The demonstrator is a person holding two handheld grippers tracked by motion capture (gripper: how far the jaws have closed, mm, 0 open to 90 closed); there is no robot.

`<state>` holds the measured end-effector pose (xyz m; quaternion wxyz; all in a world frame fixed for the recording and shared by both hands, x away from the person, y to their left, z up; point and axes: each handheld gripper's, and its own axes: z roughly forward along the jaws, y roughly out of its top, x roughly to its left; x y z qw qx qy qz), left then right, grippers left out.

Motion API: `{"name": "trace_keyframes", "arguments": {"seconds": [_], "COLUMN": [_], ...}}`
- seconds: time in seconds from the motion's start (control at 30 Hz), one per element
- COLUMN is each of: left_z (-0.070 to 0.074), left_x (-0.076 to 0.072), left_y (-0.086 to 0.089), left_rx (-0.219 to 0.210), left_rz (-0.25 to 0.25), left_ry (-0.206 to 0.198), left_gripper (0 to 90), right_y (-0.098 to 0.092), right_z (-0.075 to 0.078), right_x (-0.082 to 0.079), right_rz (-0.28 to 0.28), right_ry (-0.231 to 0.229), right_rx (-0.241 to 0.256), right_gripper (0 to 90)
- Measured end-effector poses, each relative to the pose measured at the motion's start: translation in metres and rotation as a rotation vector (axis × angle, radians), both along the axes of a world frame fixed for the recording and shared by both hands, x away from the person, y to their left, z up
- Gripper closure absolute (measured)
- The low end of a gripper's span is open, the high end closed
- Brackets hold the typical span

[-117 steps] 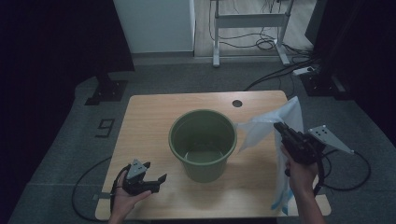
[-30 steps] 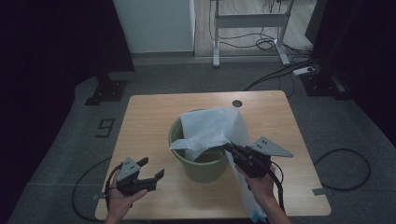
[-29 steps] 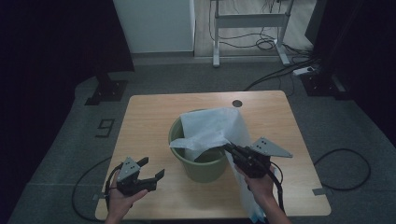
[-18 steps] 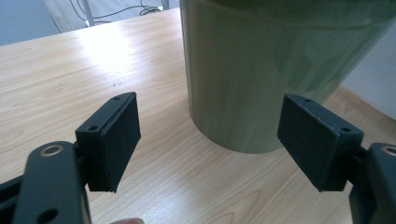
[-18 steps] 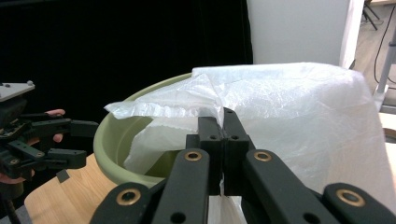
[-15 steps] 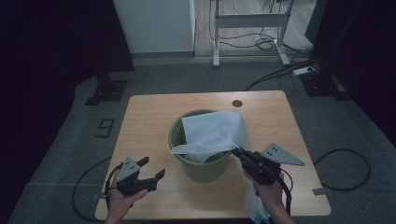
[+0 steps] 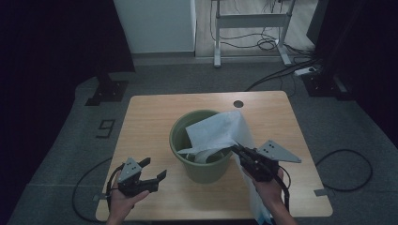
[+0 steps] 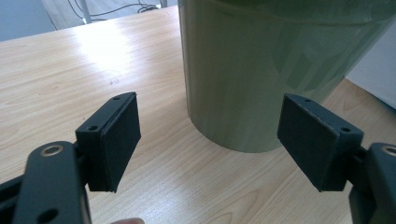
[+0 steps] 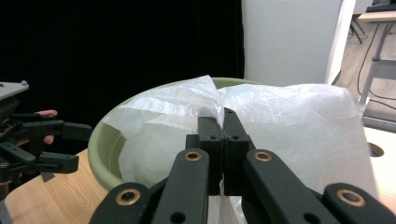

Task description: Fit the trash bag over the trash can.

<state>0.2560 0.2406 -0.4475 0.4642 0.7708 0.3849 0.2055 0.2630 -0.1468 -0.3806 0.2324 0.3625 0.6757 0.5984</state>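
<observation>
Thin translucent white plastic bag [image 7: 220,133] draped over the far-right rim of the round olive-green plastic bucket [image 7: 202,166], part sagging inside, long tail hanging down the near-right outside wall toward the bench edge. Pinched at a fold just ahead of the right hand-held gripper [image 7: 237,151]; jaws fully closed on the film, no gap visible in the right gripper view [image 9: 223,122]. Held at rim height, probably so the sheet can be spread over the mouth as a liner rather than dropped in bunched. Bag mouth not yet opened over the rim, as far as can be judged; most of the near-left rim bare.

Bucket upright, mid-bench, directly in front of both hand-held grippers, on the light wooden bench [image 7: 155,117]. Left hand-held gripper [image 7: 152,169] low over the bench, near-left of the bucket, apart from it; jaws spread wide, nothing between them. In the left gripper view [image 8: 210,140] bucket wall straight ahead between the pads, not touched. Likely parked there ready to steady the bucket or catch the opposite bag edge.

Small round dark hole [image 7: 238,103] in the bench beyond the bucket. Black cables [image 7: 345,168] trailing on grey floor to the right.
</observation>
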Motion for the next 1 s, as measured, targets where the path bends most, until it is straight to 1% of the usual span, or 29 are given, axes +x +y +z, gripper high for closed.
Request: {"name": "trace_keyframes", "arguments": {"seconds": [0.03, 0.13, 0.17, 0.2, 0.23, 0.3, 0.33, 0.37, 0.4, 0.43, 0.47, 0.5, 0.57, 0.63, 0.67, 0.73, 0.77, 0.83, 0.87, 0.9, 0.93, 0.97, 1.0], "left_z": [-0.001, -0.001, -0.002, -0.002, -0.002, -0.002, -0.003, -0.003, -0.003, -0.003, -0.004, -0.005, -0.006, -0.006, -0.006, -0.007, -0.007, -0.007, -0.007, -0.007, -0.007, -0.007, -0.007], "left_x": [0.000, 0.001, 0.001, 0.001, 0.001, 0.001, 0.001, 0.001, 0.001, 0.002, 0.002, 0.002, 0.003, 0.003, 0.003, 0.003, 0.003, 0.003, 0.003, 0.003, 0.003, 0.003, 0.003], "left_y": [0.000, 0.001, 0.001, 0.001, 0.001, 0.001, 0.001, 0.001, 0.001, 0.001, 0.001, 0.001, 0.000, 0.000, 0.000, 0.000, 0.000, 0.000, 0.000, 0.000, 0.000, -0.001, -0.001], "left_rx": [-0.001, -0.003, -0.002, 0.000, -0.001, -0.001, -0.003, -0.003, -0.003, -0.003, -0.001, -0.002, -0.001, 0.000, 0.000, 0.003, 0.003, 0.002, 0.002, 0.002, 0.003, 0.003, 0.003], "left_rz": [0.001, 0.001, 0.001, 0.000, -0.001, -0.001, 0.000, 0.001, 0.001, 0.000, 0.000, 0.000, 0.000, -0.001, -0.001, 0.000, 0.000, 0.000, 0.000, 0.001, 0.001, 0.001, 0.001], "left_ry": [0.001, 0.003, 0.004, 0.005, 0.006, 0.007, 0.008, 0.008, 0.008, 0.010, 0.011, 0.014, 0.017, 0.019, 0.019, 0.019, 0.019, 0.019, 0.019, 0.019, 0.019, 0.020, 0.020], "left_gripper": [20.9, 20.9, 20.9, 20.9, 21.0, 20.9, 20.9, 20.9, 20.9, 20.9, 20.9, 20.9, 21.0, 20.9, 21.0, 21.0, 20.9, 21.0, 20.9, 21.0, 21.0, 20.9, 20.9], "right_y": [0.007, 0.011, 0.014, 0.014, 0.016, 0.017, 0.017, 0.017, 0.017, 0.016, 0.015, 0.013, 0.011, 0.008, 0.008, 0.004, -0.002, -0.008, -0.008, -0.013, -0.013, -0.017, -0.017], "right_z": [-0.002, -0.005, -0.008, -0.008, -0.012, -0.014, -0.016, -0.017, -0.017, -0.018, -0.018, -0.017, -0.015, -0.014, -0.014, -0.014, -0.017, -0.024, -0.024, -0.033, -0.033, -0.044, -0.044], "right_x": [0.005, 0.009, 0.014, 0.014, 0.017, 0.018, 0.018, 0.018, 0.018, 0.017, 0.014, 0.007, -0.003, -0.012, -0.012, -0.021, -0.031, -0.040, -0.040, -0.049, -0.049, -0.056, -0.056], "right_rz": [0.008, 0.013, 0.021, 0.021, 0.033, 0.038, 0.057, 0.061, 0.061, 0.060, 0.051, 0.030, 0.004, -0.013, -0.013, -0.018, -0.018, -0.029, -0.029, -0.039, -0.039, -0.054, -0.054], "right_ry": [0.009, 0.021, 0.039, 0.039, 0.059, 0.067, 0.072, 0.068, 0.068, 0.060, 0.051, 0.020, -0.018, -0.043, -0.043, -0.047, -0.038, -0.024, -0.024, -0.010, -0.010, 0.006, 0.006], "right_rx": [-0.008, -0.013, -0.007, -0.007, 0.003, 0.008, 0.026, 0.032, 0.032, 0.038, 0.046, 0.055, 0.056, 0.047, 0.047, 0.041, 0.037, 0.035, 0.035, 0.028, 0.028, 0.010, 0.010], "right_gripper": [88.8, 88.7, 88.7, 88.7, 88.3, 87.2, 81.7, 77.0, 77.0, 69.4, 60.9, 48.7, 39.0, 35.2, 35.2, 32.8, 31.1, 29.8, 29.8, 28.7, 28.7, 28.4, 28.4]}}
